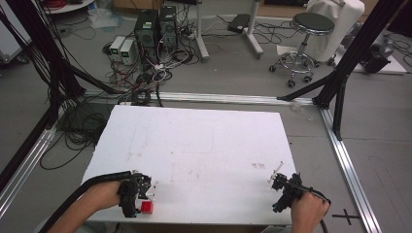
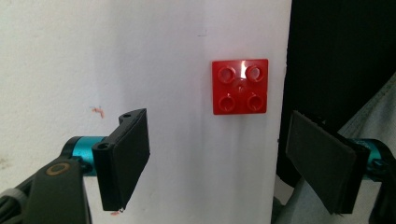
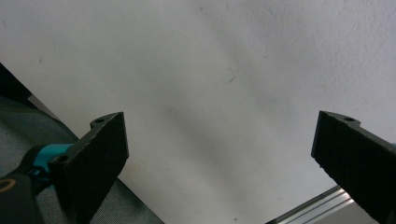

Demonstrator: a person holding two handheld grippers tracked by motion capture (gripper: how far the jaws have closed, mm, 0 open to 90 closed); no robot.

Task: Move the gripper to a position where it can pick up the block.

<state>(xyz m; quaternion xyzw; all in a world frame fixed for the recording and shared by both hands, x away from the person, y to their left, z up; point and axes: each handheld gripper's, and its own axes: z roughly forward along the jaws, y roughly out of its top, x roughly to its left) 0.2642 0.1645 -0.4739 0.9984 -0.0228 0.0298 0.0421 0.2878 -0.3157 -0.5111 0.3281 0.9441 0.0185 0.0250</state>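
Observation:
A small red brick with four studs (image 1: 146, 207) (image 2: 240, 87) lies on the white table (image 1: 194, 145) close to its front edge at the left. My left gripper (image 1: 141, 191) (image 2: 224, 161) hangs just above and beside the brick, open, with the brick beyond its two jaws and nothing between them. My right gripper (image 1: 278, 183) (image 3: 219, 158) is near the front right corner of the table, open and wide, over bare white surface.
The table edge (image 2: 280, 140) runs just right of the brick in the left gripper view. An aluminium floor rail (image 1: 350, 165) passes right of the table. Computers and cables (image 1: 155, 34) and a stool (image 1: 306, 39) stand on the floor behind.

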